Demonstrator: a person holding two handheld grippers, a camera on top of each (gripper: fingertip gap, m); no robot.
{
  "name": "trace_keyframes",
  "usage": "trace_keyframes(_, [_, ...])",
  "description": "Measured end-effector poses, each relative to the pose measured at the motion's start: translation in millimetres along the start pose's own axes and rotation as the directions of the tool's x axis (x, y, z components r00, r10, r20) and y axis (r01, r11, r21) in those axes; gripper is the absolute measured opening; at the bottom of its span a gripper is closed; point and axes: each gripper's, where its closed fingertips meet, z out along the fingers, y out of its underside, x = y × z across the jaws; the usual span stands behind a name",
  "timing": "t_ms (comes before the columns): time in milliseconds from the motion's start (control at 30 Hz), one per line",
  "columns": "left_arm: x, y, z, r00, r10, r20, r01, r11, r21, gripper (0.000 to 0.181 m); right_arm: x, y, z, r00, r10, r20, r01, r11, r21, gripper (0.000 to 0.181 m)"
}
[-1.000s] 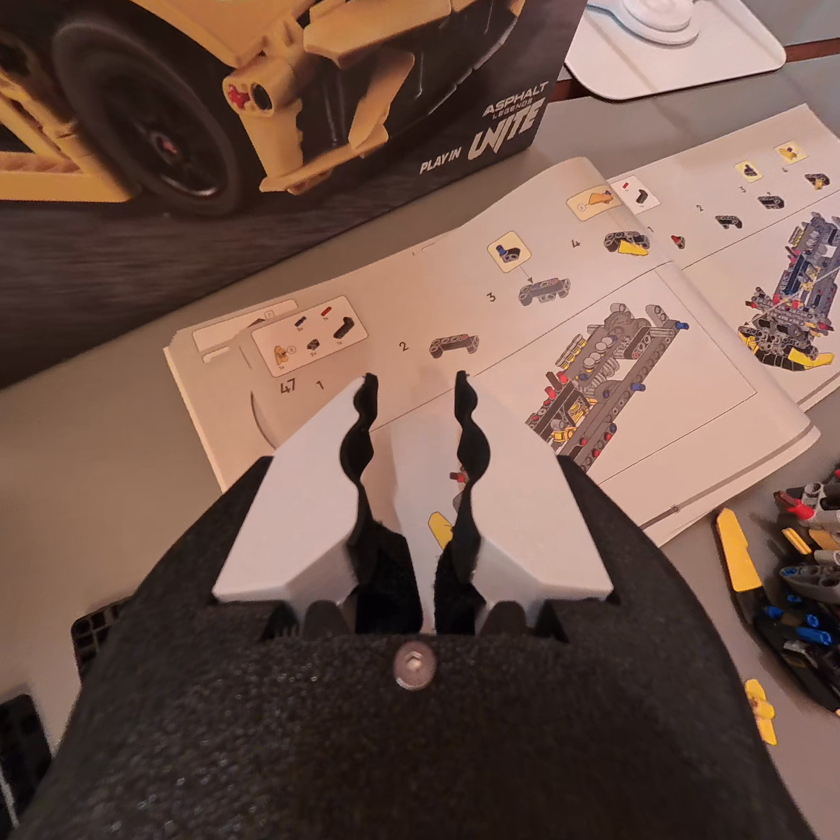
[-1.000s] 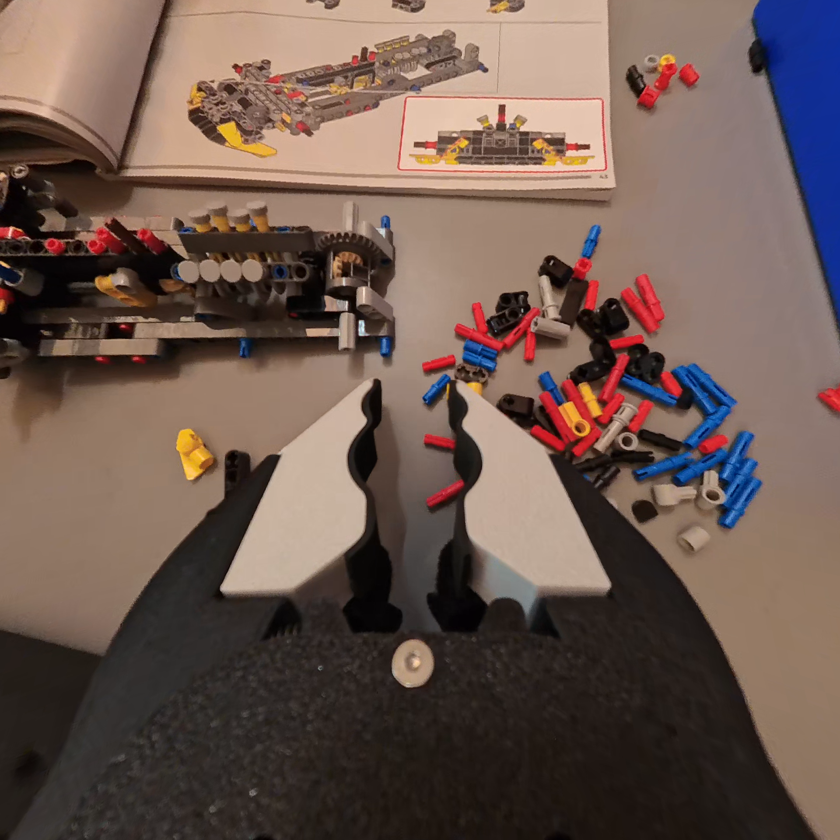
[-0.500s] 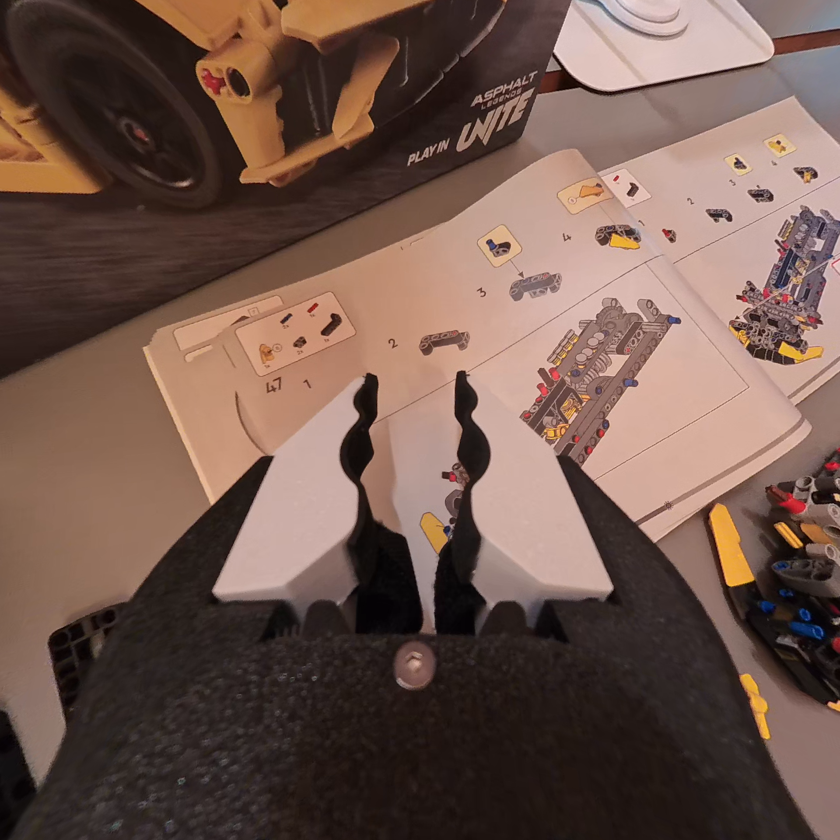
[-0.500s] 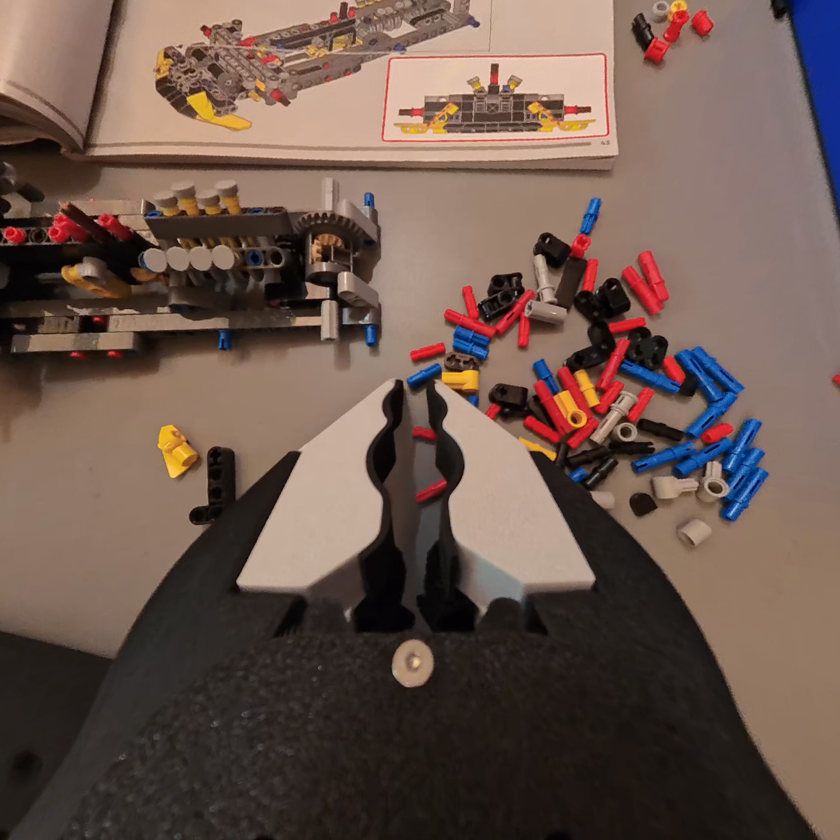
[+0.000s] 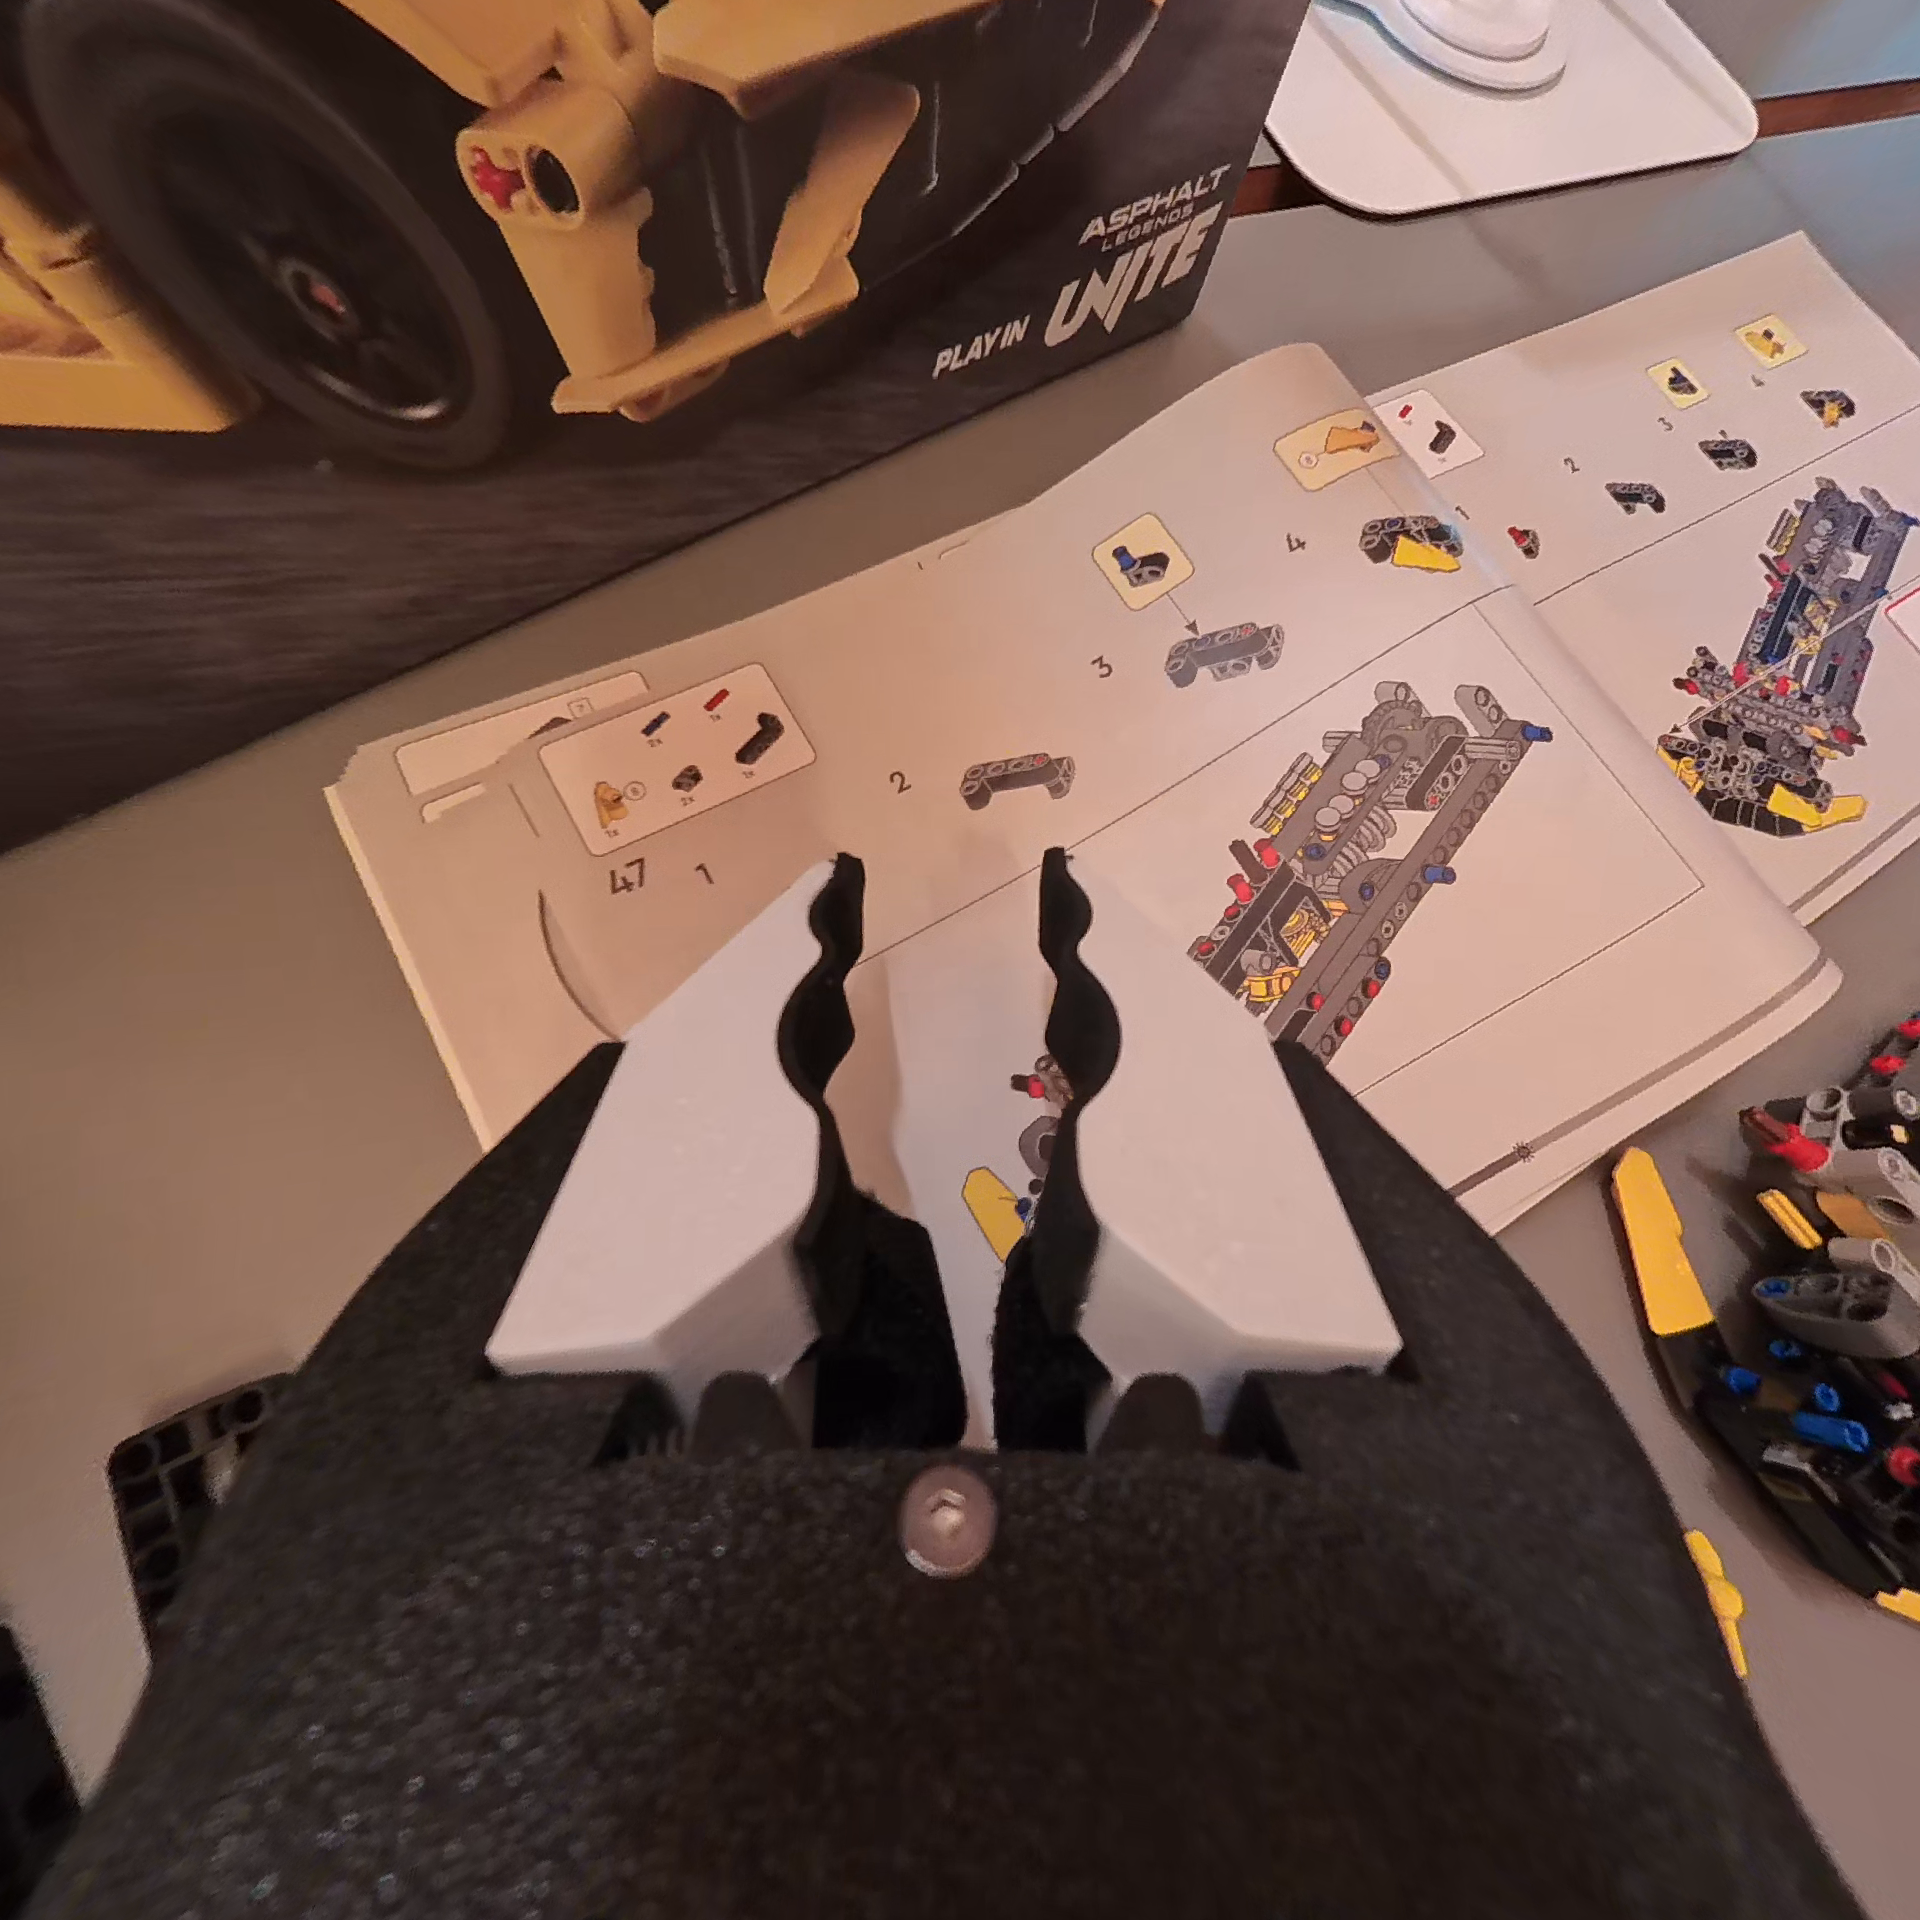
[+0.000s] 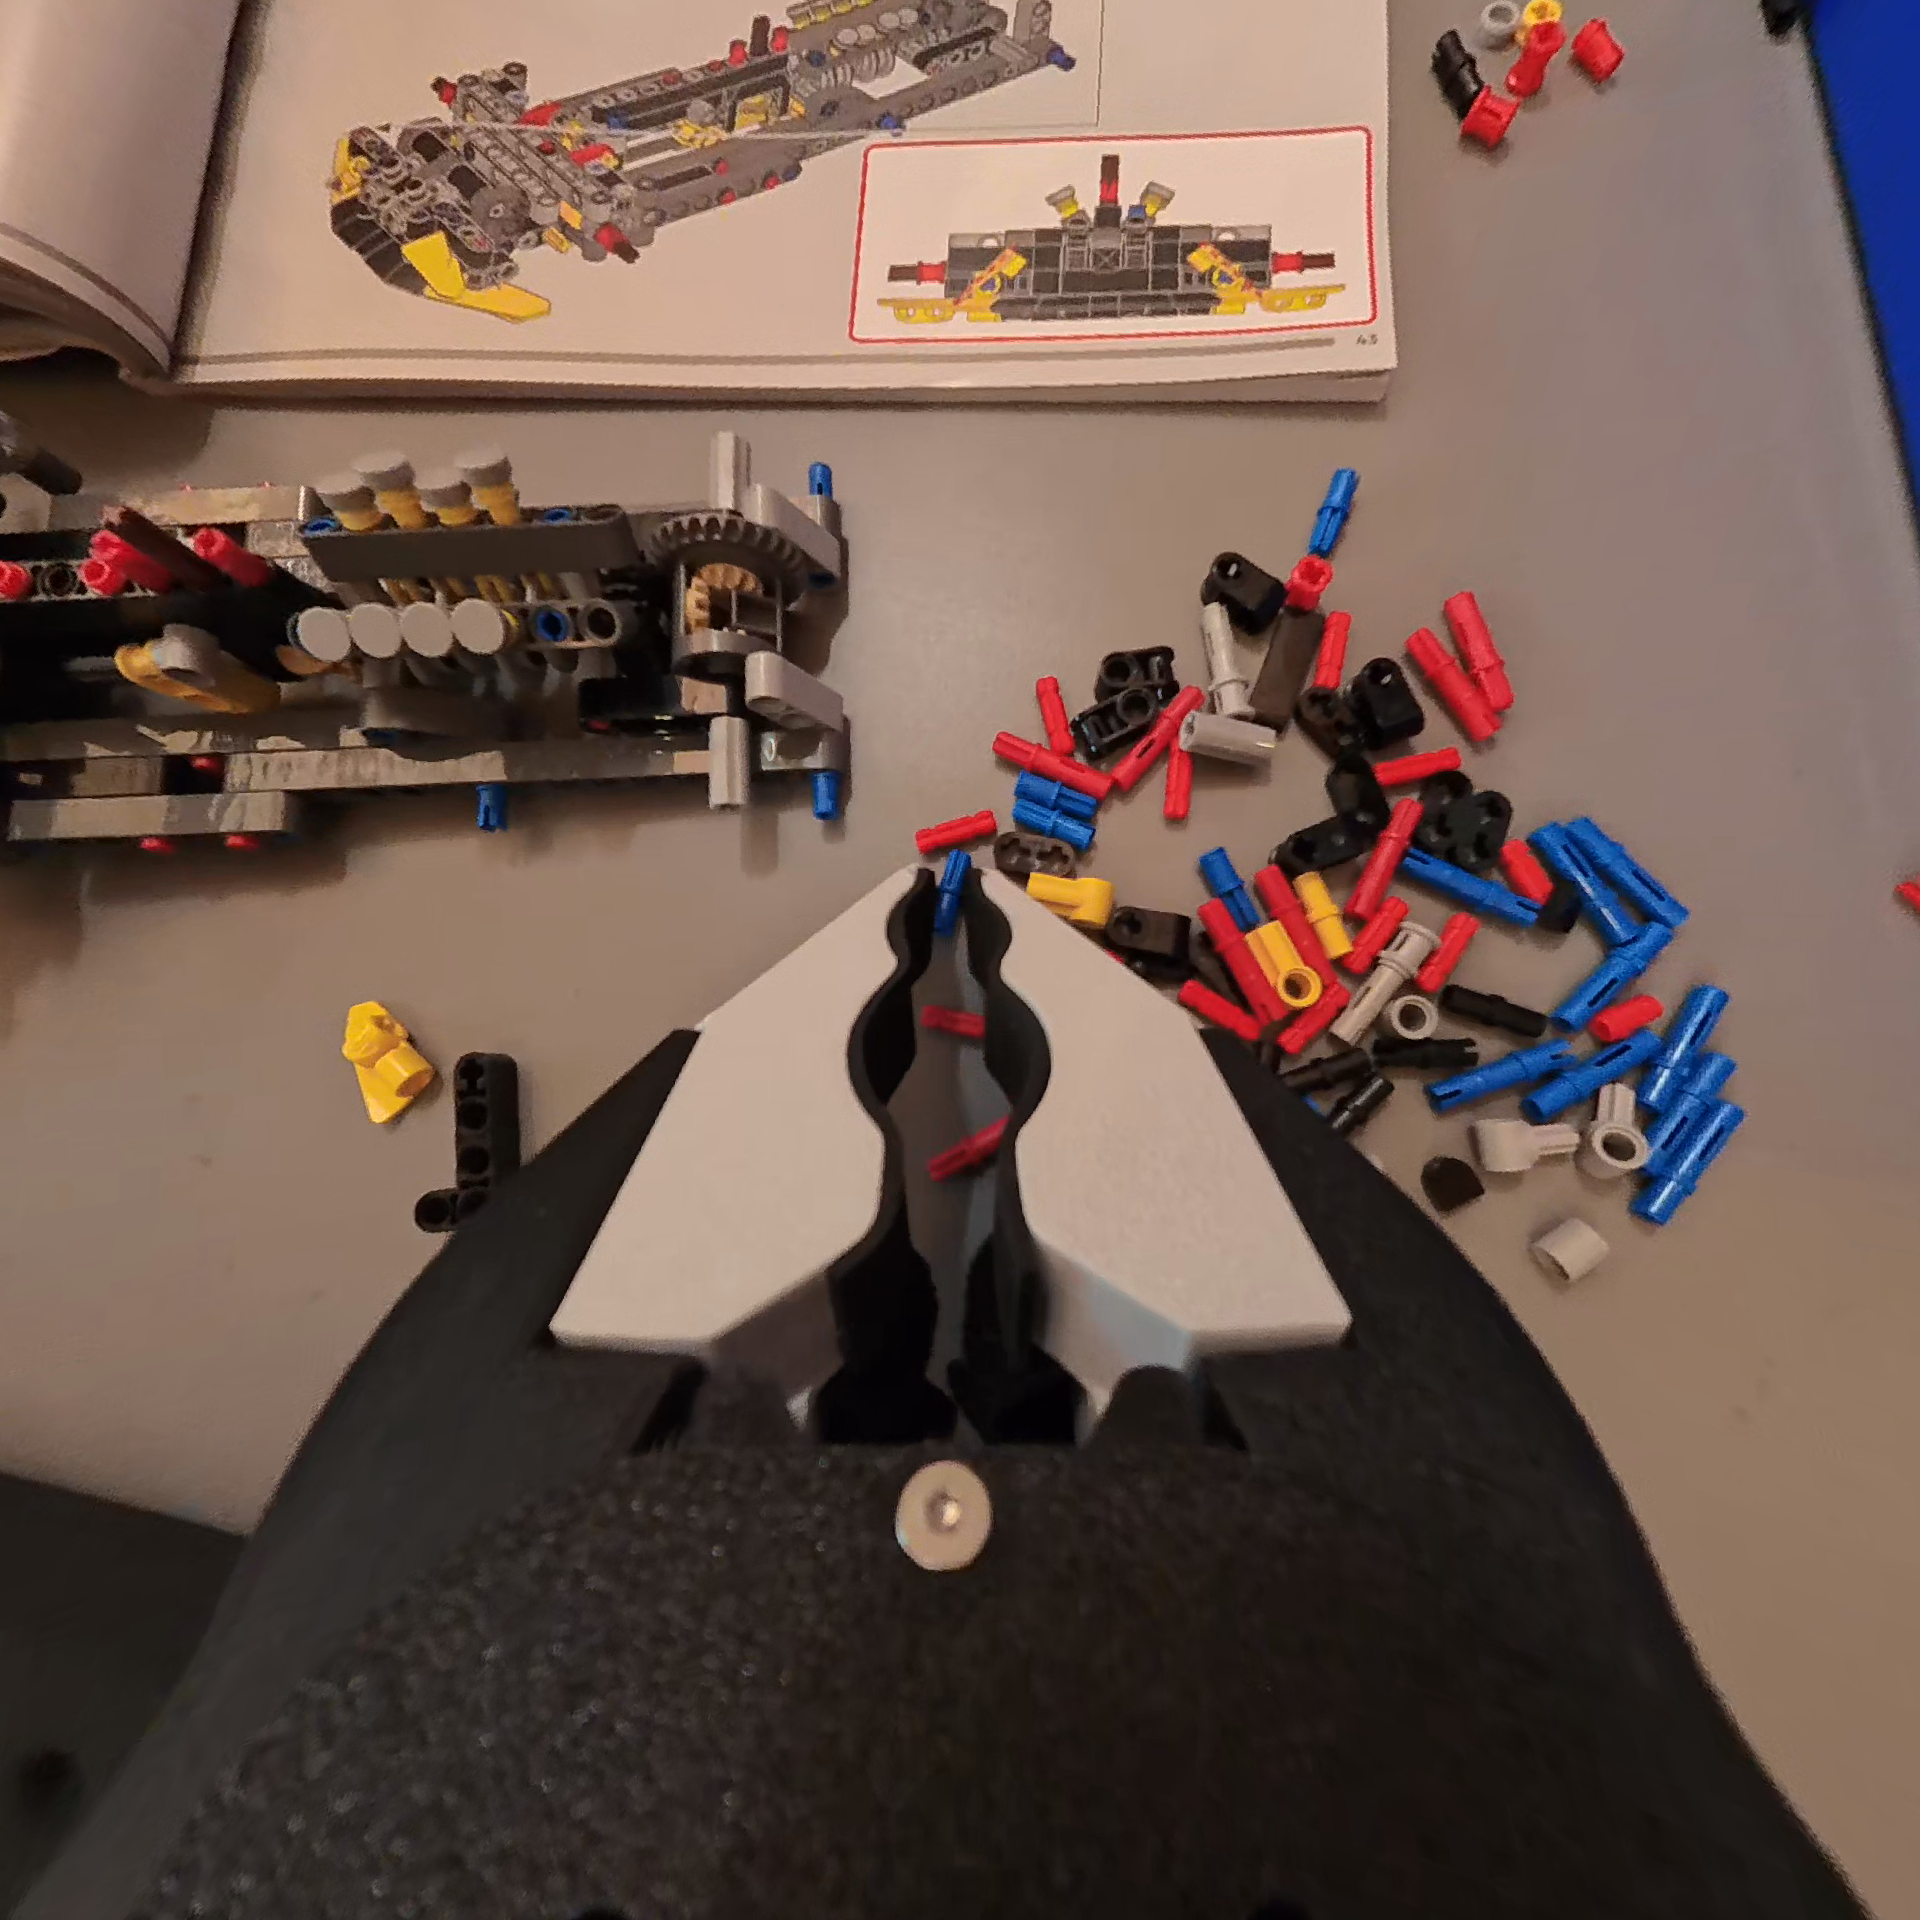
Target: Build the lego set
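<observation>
My right gripper (image 6: 951,878) is low over the grey table at the left edge of a pile of loose pins and connectors (image 6: 1403,883). Its fingertips are shut on a small blue pin (image 6: 951,896), which sticks out a little past them. Two red pins (image 6: 966,1148) lie on the table under the fingers. The part-built grey and black chassis (image 6: 416,644) lies to the left. My left gripper (image 5: 951,862) is open and empty above the open instruction booklet (image 5: 1039,675); the chassis end (image 5: 1829,1299) shows at its right.
The set's box (image 5: 520,260) stands behind the booklet, with a white pad (image 5: 1507,104) beyond it. A yellow piece (image 6: 384,1060) and a black L beam (image 6: 478,1132) lie left of my right gripper. A blue object (image 6: 1870,208) lines the right edge. A black frame (image 5: 177,1475) lies at lower left. Tip to tip, the grippers are about 40 cm apart.
My right gripper moved forward to the pile's left edge and its fingers closed from open onto the blue pin. My left gripper stayed open and shifted slightly over the booklet.
</observation>
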Motion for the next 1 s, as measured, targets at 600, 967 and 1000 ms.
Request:
trace_keyframes(600, [0.2,0.5,-0.7,1.000,-0.005,-0.004,0.005,1.000,-0.006,0.032,-68.8,39.8,-32.2,0.957,-0.192,0.216,0.206,0.978,-0.044,0.004])
trace_keyframes(967, [4.0,1.9,0.7,1.000,0.007,-0.010,-0.008,1.000,-0.015,0.032,-49.9,8.2,-37.9,0.971,-0.174,0.163,0.163,0.983,0.082,0.010])
trace_keyframes(1000, [4.6,1.8,0.8,1.000,0.006,-0.013,-0.007,1.000,-0.014,0.032,-39.4,-1.8,-37.7,0.974,-0.186,0.127,0.173,0.979,0.109,0.014])
